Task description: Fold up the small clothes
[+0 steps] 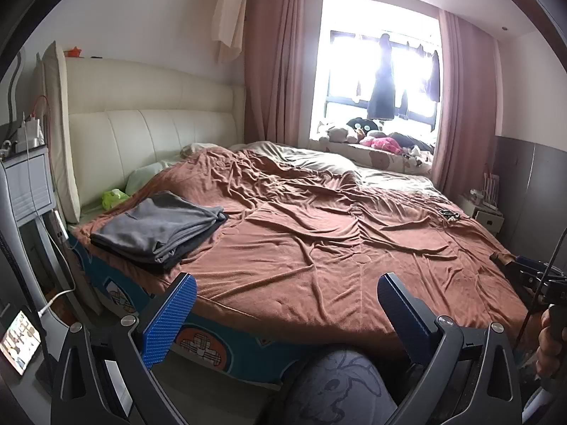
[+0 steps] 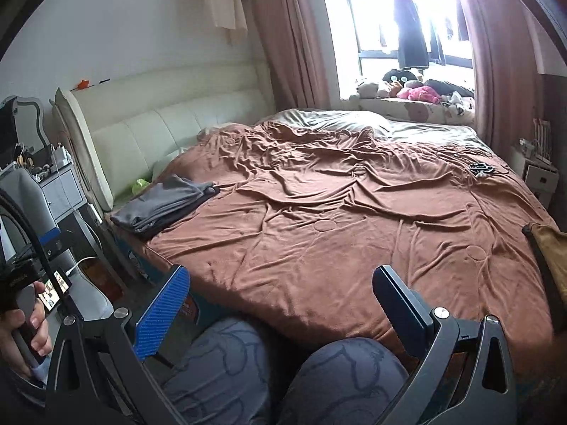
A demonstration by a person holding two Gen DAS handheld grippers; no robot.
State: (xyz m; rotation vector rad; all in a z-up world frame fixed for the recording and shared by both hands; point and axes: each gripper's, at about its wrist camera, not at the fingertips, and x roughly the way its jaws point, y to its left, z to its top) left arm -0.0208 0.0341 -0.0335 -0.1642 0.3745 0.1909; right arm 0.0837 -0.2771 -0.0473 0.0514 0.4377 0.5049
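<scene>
A folded stack of grey clothes (image 1: 159,226) lies on the near-left corner of the bed, by the headboard; in the right wrist view the grey stack (image 2: 163,205) sits far to the left. My left gripper (image 1: 287,283) hovers open over the bed's near edge, holding nothing, with the stack ahead and to its left. My right gripper (image 2: 283,283) is also open and holds nothing above the same edge. A yellow-brown cloth item (image 2: 549,248) shows at the right border, partly cut off.
A wrinkled brown blanket (image 1: 336,241) covers the wide bed. A small dark object (image 2: 480,169) lies far right on it. A cream headboard (image 1: 152,131) and cluttered nightstand (image 1: 26,184) stand left. The person's knees (image 2: 283,372) are below the grippers. Soft toys (image 1: 372,138) line the windowsill.
</scene>
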